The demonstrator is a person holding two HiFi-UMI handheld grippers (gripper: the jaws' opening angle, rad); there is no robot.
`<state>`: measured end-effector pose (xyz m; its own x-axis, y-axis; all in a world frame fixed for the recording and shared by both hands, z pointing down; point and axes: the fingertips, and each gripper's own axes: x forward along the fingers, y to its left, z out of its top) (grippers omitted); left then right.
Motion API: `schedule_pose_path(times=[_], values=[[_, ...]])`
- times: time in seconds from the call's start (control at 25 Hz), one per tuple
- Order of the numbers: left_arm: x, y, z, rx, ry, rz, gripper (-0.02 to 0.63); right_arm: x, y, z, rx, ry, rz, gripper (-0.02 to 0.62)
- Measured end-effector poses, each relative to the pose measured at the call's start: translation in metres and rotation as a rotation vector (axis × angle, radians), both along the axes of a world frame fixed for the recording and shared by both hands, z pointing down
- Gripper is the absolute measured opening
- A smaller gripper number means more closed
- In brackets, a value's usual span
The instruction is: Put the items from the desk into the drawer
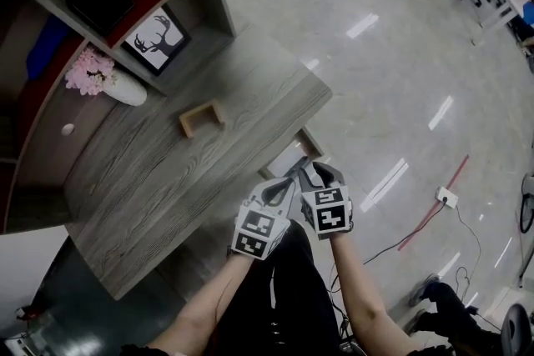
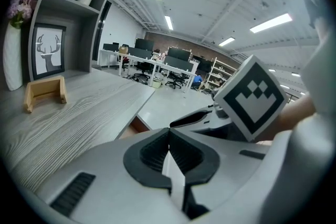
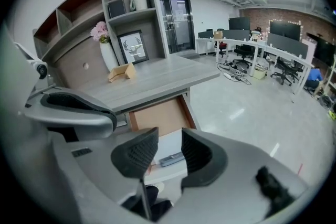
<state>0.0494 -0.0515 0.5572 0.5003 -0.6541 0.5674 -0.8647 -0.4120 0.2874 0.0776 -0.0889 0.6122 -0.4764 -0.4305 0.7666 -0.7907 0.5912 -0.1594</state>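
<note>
Left gripper (image 2: pixel 168 136) has its black ribbed jaws pressed together on nothing. Right gripper (image 3: pixel 169 147) has its jaws a little apart and empty. Below them, a flat grey gadget (image 3: pixel 171 159) lies in the open brown drawer (image 3: pixel 157 115). One small wooden stand (image 1: pixel 202 117) sits on the grainy grey desk (image 1: pixel 167 179), so the job looks only partly done.

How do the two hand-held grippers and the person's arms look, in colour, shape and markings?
The left hand-held gripper and the right hand-held gripper have light grey shells and two black ribbed pads each. Each carries a white cube printed with black square markers. No sleeves cover the forearms.
</note>
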Motion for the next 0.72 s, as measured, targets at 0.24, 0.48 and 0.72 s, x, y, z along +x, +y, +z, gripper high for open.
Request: schedule_pose_path(times=[0.24, 0.48, 0.72], values=[[-0.003, 0.0, -0.014, 0.012, -0.01, 0.002, 0.011, 0.0, -0.004, -0.016, 0.039, 0.003, 0.03, 0.081], [-0.01, -0.003, -0.027, 0.021, -0.015, -0.012, 0.011, 0.003, -0.006, -0.032, 0.062, -0.011, 0.085, 0.03], [-0.009, 0.0, -0.039, 0.023, -0.007, 0.009, 0.011, 0.006, 0.005, -0.041, 0.031, 0.002, 0.106, 0.015]])
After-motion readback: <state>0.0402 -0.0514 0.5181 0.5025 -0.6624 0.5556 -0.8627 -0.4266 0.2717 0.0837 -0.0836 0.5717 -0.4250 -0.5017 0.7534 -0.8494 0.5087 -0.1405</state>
